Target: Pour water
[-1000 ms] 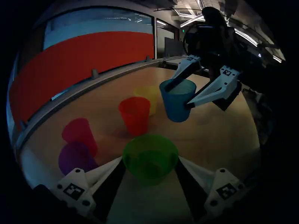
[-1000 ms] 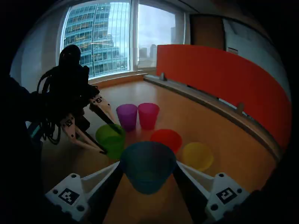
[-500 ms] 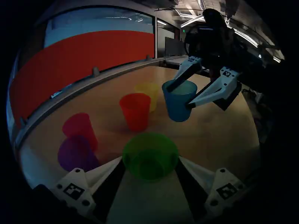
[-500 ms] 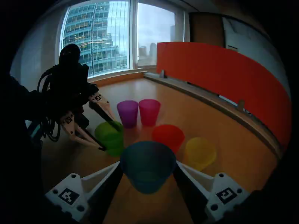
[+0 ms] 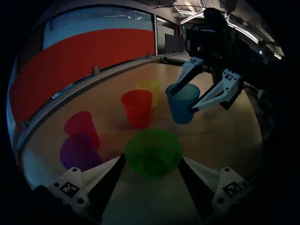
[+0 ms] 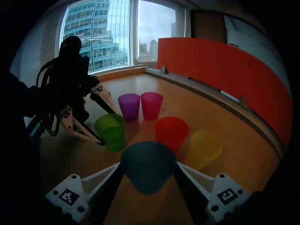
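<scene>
Nearest in the left gripper view, the left gripper [image 5: 152, 160] has its tongs pinched on the sides of a translucent green plastic cup [image 5: 153, 150], mouth up. Same deal in the right gripper view: the right gripper [image 6: 149, 169] squeezes a translucent blue plastic cup [image 6: 149, 163] from both sides. Seen from the left gripper, the blue one hangs above the middle of the wooden table [image 5: 221, 131], a bit tipped and well apart from the green one.

My guess is blue is the pourer. So bring its lip just over the green rim before tilting, roll the wrist slowly, and keep the green cup level and steady. Go easy on the squeeze too, since thin cups like these probably flex.

Further out stand a red plastic cup [image 5: 137, 107] and a yellow plastic cup [image 5: 149, 88] behind it. A purple plastic cup [image 5: 78, 153] and a pink plastic cup [image 5: 80, 125] sit side by side towards the table's left edge, with an orange partition panel [image 5: 86, 52] along the far edge. I'd route around them.

Hard to make out:
- The water itself. It's dim, the cups are tinted, and I can't tell which one has any in it.
- Whether the green cup's base touches the table or hovers.
- The person holding the grippers is just a dark shape.
</scene>
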`<action>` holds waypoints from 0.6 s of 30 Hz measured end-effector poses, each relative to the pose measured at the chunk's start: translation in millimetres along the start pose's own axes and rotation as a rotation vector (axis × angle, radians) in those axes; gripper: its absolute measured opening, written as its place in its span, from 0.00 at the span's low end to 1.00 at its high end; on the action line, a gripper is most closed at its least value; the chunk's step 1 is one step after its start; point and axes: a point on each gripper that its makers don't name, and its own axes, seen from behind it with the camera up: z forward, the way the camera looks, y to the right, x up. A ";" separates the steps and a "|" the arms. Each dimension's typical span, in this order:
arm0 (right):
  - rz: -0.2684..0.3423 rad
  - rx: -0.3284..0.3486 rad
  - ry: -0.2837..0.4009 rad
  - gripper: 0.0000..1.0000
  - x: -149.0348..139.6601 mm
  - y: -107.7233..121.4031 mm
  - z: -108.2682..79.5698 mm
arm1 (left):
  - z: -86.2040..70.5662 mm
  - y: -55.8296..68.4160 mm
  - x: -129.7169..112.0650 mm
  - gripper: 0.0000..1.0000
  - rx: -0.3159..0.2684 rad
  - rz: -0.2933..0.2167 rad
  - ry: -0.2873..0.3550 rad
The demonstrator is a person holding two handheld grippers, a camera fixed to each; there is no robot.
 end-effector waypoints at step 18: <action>0.023 0.004 -0.018 0.92 -23.1 -6.7 5.5 | -29.3 -2.1 -18.0 1.00 0.045 -0.047 -0.004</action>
